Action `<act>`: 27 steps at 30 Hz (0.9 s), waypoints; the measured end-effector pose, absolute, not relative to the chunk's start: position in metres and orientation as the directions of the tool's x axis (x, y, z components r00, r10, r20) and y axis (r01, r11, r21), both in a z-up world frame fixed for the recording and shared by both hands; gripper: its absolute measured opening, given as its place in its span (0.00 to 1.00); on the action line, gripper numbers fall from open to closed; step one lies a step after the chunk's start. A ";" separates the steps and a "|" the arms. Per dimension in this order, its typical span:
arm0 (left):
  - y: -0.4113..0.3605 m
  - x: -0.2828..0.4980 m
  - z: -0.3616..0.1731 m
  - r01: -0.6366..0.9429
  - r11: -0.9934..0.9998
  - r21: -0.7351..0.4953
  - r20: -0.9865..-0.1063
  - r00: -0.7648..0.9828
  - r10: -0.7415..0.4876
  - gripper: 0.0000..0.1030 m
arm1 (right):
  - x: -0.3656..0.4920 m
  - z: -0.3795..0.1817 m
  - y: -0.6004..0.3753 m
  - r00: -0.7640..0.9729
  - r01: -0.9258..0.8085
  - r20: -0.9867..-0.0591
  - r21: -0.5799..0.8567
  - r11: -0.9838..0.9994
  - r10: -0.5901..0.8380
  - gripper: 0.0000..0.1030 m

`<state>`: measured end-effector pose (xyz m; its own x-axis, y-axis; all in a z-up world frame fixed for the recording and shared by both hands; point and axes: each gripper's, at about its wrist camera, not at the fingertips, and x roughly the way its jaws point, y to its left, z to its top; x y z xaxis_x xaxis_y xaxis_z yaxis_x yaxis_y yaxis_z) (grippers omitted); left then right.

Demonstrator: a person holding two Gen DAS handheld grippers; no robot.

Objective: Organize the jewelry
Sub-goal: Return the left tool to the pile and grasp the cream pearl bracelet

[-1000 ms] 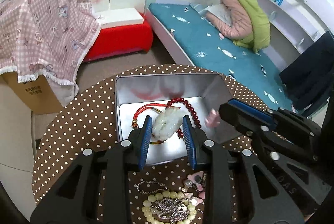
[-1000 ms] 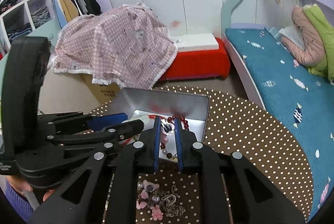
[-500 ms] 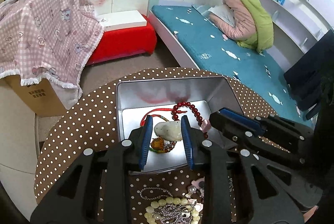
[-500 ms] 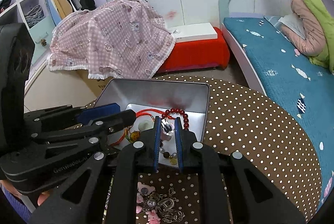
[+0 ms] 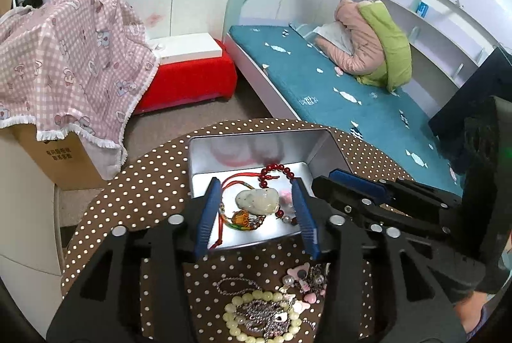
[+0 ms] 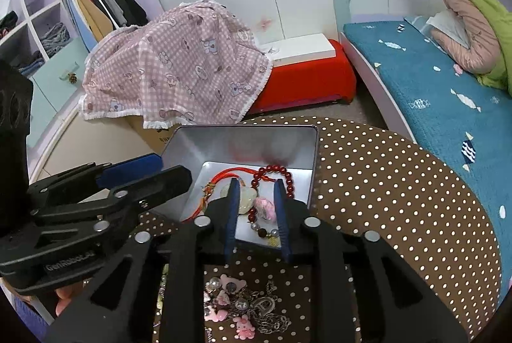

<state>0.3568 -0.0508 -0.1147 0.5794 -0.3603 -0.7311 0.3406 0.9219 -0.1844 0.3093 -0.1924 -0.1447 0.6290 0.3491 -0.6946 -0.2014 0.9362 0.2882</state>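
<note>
Two grippers hang over a round table (image 5: 134,183) covered in brown cloth with white dots. Farthest left in the left wrist view, a pink checked cloth (image 5: 64,61) drapes over a cardboard box (image 5: 60,157), with a red bench (image 5: 188,80) beside it. At the table's middle stands an open silver tin (image 5: 256,141). The left gripper (image 5: 256,208) is poised above the tin's near half with its blue pads well apart, holding nothing. Between those pads, on the tin floor, lies a pale jade pendant (image 5: 257,199) on a red cord (image 5: 236,179), and a dark red bead bracelet (image 5: 276,171) curls just behind it. To the right of the pendant sits a small pink charm (image 6: 266,207), seen more clearly from the right wrist. The right gripper (image 6: 256,216) hovers over the same spot, its fingers parted around the charm; whether the pads touch it is hard to tell, though a gap seems to show on each side. On the cloth in front of the tin, under both tools, lies a heap of loose jewelry: a pale green bead bracelet (image 5: 262,315), silver chains (image 5: 262,314) and pink bear charms (image 6: 244,327). Far right is a bed with a teal cover (image 6: 448,106).
</note>
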 end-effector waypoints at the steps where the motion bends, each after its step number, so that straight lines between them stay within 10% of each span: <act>1: -0.048 0.354 -0.113 0.336 0.923 -0.185 -0.727 0.585 -0.359 0.50 | 0.308 -0.144 -0.193 0.630 -0.203 -0.693 0.289 0.936 0.351 0.25; 27: -0.004 0.253 -0.170 0.242 0.970 -0.017 -0.770 0.616 -0.167 0.60 | 0.189 -0.159 -0.201 0.667 -0.237 -0.696 0.142 0.961 0.267 0.46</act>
<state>0.2532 -0.0043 -0.1700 0.6158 -0.1673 -0.7699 0.2422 0.9701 -0.0171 0.1892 -0.2007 -0.1587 0.6669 0.2668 -0.6958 -0.2368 0.9612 0.1416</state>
